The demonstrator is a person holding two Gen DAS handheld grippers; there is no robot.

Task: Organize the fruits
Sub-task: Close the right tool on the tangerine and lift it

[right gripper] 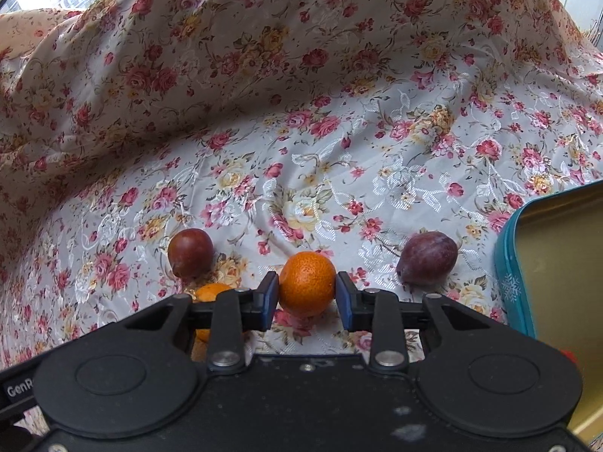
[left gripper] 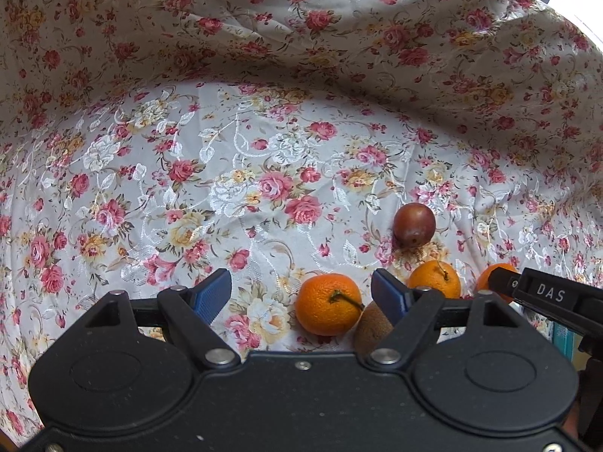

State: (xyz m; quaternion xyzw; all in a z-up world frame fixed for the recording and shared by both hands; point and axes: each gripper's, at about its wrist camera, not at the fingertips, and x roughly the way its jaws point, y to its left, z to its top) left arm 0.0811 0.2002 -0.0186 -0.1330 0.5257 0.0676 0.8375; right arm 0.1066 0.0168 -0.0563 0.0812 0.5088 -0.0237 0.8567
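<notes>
left wrist view: left gripper (left gripper: 301,293) is hanging with jaws wide apart, empty, over floral cloth (left gripper: 188,188) beside a stemmed round orange (left gripper: 327,304) | right wrist view: right gripper (right gripper: 307,295) is clamping a round dimpled orange tangerine (right gripper: 307,284) resting on the cloth, between two plums, near a teal tin (right gripper: 508,263)

Kiwi (left gripper: 371,333) half hidden behind the left gripper (left gripper: 301,293) body and its right finger. Far-right orange (left gripper: 490,280) mostly covered by the other gripper's arm. In the right wrist view a second orange (right gripper: 209,295) sits largely behind the left finger — tin (right gripper: 535,275) cut off by the right edge.
</notes>
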